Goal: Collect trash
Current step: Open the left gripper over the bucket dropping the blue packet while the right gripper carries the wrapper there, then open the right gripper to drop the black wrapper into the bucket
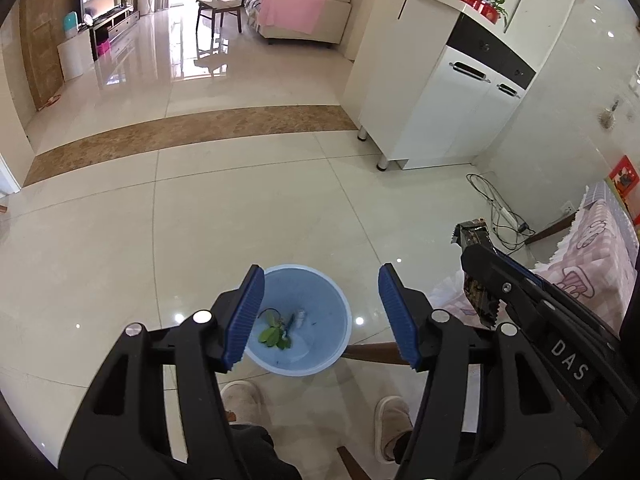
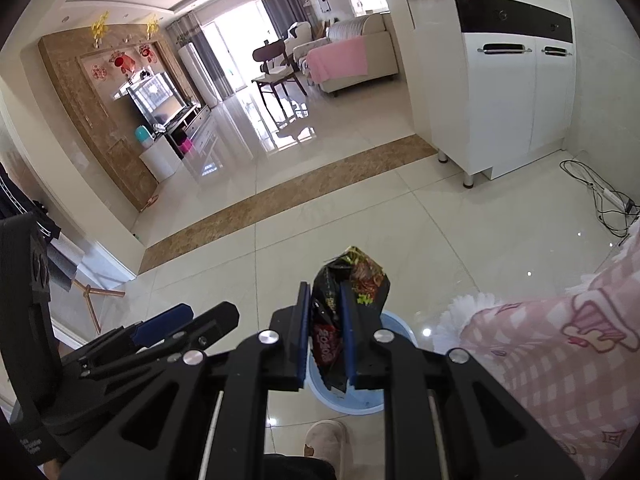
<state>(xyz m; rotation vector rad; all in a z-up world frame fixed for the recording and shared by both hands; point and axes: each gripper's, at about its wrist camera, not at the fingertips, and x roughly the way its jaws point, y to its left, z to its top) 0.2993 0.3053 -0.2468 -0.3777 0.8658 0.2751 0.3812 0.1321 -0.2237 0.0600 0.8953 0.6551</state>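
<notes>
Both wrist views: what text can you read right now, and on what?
"DAS": white letters on the right tool's black arm, in the left wrist view.
Snack wrapper held in the right tool: red print, mirrored and creased, unreadable.
Left tool's body, right wrist view: small grey print, too blurred.

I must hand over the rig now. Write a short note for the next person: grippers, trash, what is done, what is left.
Left gripper: open, empty, above the blue bin.
Right gripper: shut on the black snack bag, over the bin's rim.
Done: a leafy sprig and a small white scrap lie in the bin.
Left: drop the snack bag into the bin.
</notes>
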